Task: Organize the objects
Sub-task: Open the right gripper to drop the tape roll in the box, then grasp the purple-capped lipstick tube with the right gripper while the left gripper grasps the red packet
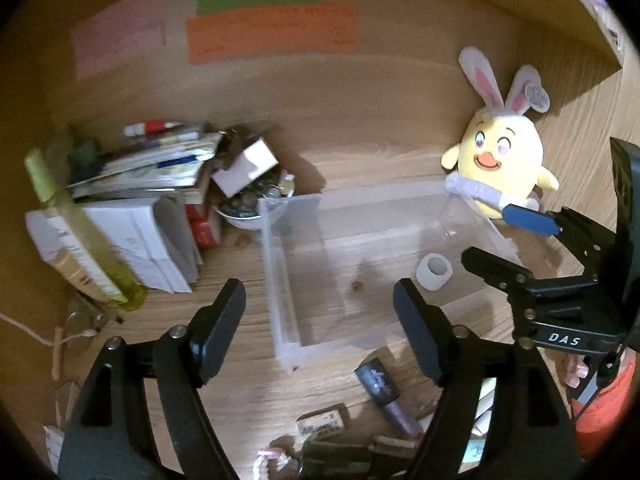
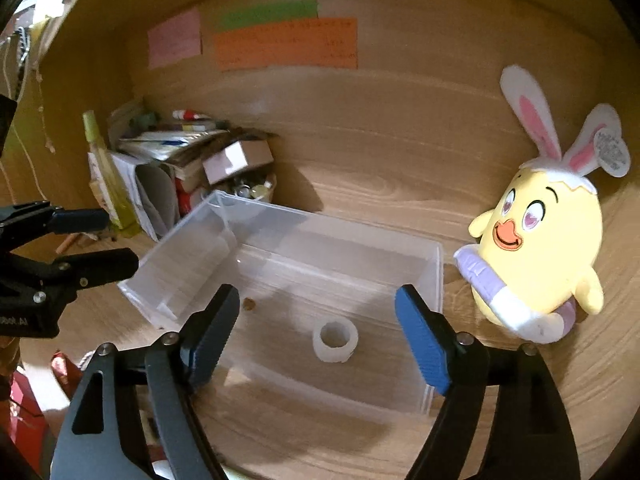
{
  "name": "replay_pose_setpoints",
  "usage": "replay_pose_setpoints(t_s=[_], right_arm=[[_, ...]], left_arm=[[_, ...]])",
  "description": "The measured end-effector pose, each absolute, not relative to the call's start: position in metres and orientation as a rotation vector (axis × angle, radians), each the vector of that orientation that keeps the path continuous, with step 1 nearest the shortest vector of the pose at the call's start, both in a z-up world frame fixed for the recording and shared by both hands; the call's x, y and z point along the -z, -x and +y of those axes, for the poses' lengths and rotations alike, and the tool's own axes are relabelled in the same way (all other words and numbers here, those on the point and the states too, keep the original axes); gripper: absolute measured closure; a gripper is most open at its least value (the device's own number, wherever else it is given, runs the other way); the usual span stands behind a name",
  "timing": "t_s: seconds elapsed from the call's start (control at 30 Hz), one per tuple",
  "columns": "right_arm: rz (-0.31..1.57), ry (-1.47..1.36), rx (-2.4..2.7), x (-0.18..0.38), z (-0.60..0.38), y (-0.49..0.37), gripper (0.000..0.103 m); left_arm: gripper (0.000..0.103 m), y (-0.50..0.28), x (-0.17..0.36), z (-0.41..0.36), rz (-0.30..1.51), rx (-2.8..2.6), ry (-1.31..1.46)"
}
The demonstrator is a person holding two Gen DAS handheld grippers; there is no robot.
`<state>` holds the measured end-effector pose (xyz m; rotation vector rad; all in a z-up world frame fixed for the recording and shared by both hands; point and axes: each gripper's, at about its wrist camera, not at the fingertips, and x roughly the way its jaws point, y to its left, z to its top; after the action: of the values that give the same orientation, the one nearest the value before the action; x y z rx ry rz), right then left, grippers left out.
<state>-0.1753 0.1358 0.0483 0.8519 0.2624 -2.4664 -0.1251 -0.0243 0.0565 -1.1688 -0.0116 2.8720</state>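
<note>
A clear plastic bin [image 1: 280, 280] [image 2: 434, 280] stands on the wooden desk. A white tape roll [image 1: 434, 272] [image 2: 335, 340] lies inside it. My left gripper [image 1: 320, 328] is open and empty, above the bin's near left corner. My right gripper [image 2: 316, 336] is open and empty, held over the bin above the roll; it also shows in the left wrist view [image 1: 508, 240] at the bin's right side. A purple tube with a black cap [image 1: 384, 396] and other small items [image 1: 324, 424] lie on the desk in front of the bin.
A yellow chick plush with bunny ears [image 1: 504, 160] [image 2: 536, 248] stands right of the bin. A pile of books and boxes [image 1: 136, 208] [image 2: 160, 168] and a bowl of small things [image 1: 252, 204] sit at the left. Coloured notes [image 2: 284, 40] hang on the back wall.
</note>
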Motion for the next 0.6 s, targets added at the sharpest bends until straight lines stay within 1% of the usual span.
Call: replay_pose_setpoints(t_s=[0.07,0.2,0.6], right_arm=[[0.265,-0.843,2.465,-0.050,0.136,0.169,0.025],[0.268,-0.832,2.461,-0.051,0.136,0.156,0.025],[0.253,-0.869,2.411,-0.035,0.127,0.128,0.025]], left_arm=[[0.020,0.117,-0.059,-0.029,-0.028,-2.889,1.152],[0.016,0.096,-0.063,-0.036,-0.024,-2.936,1.112],[0.015,0.040,-0.047,-0.069,-0.112,-2.986,1.126]])
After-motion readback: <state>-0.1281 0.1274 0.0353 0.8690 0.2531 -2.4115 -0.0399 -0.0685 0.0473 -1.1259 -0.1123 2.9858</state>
